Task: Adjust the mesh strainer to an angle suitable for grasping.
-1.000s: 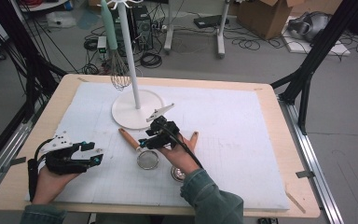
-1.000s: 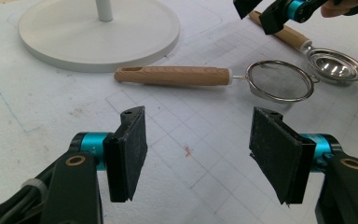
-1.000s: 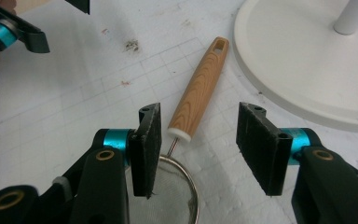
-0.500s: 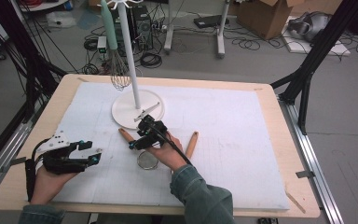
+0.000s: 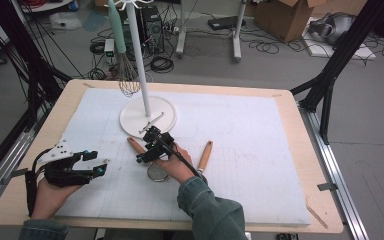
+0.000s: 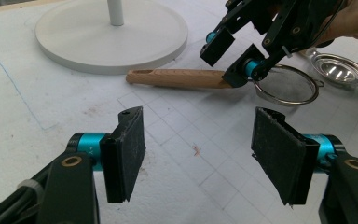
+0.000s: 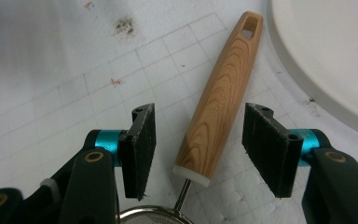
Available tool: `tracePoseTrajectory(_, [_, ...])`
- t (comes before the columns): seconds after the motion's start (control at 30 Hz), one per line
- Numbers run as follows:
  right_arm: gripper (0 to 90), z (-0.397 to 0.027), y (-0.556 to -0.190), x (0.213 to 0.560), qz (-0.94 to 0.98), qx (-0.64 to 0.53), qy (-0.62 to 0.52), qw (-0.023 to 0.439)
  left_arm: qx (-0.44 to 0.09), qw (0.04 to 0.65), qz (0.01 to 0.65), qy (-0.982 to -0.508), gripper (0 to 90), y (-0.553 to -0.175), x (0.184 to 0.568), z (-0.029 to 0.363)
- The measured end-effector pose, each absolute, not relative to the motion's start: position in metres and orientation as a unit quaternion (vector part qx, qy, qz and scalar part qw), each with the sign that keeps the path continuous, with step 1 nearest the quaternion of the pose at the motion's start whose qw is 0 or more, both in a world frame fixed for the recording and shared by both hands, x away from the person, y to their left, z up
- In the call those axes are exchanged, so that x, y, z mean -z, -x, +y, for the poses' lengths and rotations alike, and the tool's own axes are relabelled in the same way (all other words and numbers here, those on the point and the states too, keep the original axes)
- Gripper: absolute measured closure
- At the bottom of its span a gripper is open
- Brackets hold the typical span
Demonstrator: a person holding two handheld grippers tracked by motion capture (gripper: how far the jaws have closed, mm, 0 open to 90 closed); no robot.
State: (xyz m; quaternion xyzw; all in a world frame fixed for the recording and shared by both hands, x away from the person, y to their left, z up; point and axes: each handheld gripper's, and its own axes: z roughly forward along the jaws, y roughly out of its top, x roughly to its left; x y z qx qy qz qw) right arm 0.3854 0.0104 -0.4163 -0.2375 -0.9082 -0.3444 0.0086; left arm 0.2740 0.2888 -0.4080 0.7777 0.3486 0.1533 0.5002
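Observation:
A small mesh strainer (image 5: 157, 171) with a wooden handle (image 7: 216, 107) lies on the white mat in front of the stand. My right gripper (image 7: 199, 135) hangs low over that handle (image 5: 135, 145). Its jaws have just been closing and still stand open, one pad on each side of the wood, not touching it. The left gripper view shows the same right gripper (image 6: 224, 63) at the handle's ring end (image 6: 177, 78). My left gripper (image 5: 97, 163) rests at the mat's left, open, nothing between its pads (image 6: 126, 149).
A white stand with a round base (image 5: 147, 116) and a thin pole rises behind the strainer; a whisk (image 5: 128, 85) with a mint handle hangs from it. A second wooden-handled utensil (image 5: 205, 156) lies right of the hand, its metal bowl (image 6: 340, 70) beside the strainer.
My right gripper has moved left and down, from beside the stand base to over the strainer's wooden handle. The left gripper has stayed in place.

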Motion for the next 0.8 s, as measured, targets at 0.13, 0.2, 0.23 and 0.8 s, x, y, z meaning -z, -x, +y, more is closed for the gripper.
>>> tracePoseTrajectory(0.13, [45.7,0.014,-0.386,0.419,-0.911,0.338,0.237,0.011,-0.153,0.5,0.349,-0.778,35.0,-0.274,0.408,0.289])
tracePoseTrajectory(0.2, [46.2,0.015,-0.386,0.42,-0.913,0.332,0.239,0.014,-0.155,0.5,0.349,-0.778,35.0,-0.274,0.408,0.29])
tracePoseTrajectory(0.23, [46.8,0.016,-0.386,0.421,-0.913,0.331,0.239,0.014,-0.155,0.501,0.349,-0.777,35.1,-0.274,0.408,0.29])
tracePoseTrajectory(0.8, [53.3,0.022,-0.388,0.425,-0.923,0.299,0.244,0.01,-0.154,0.5,0.349,-0.777,35.1,-0.274,0.408,0.29])
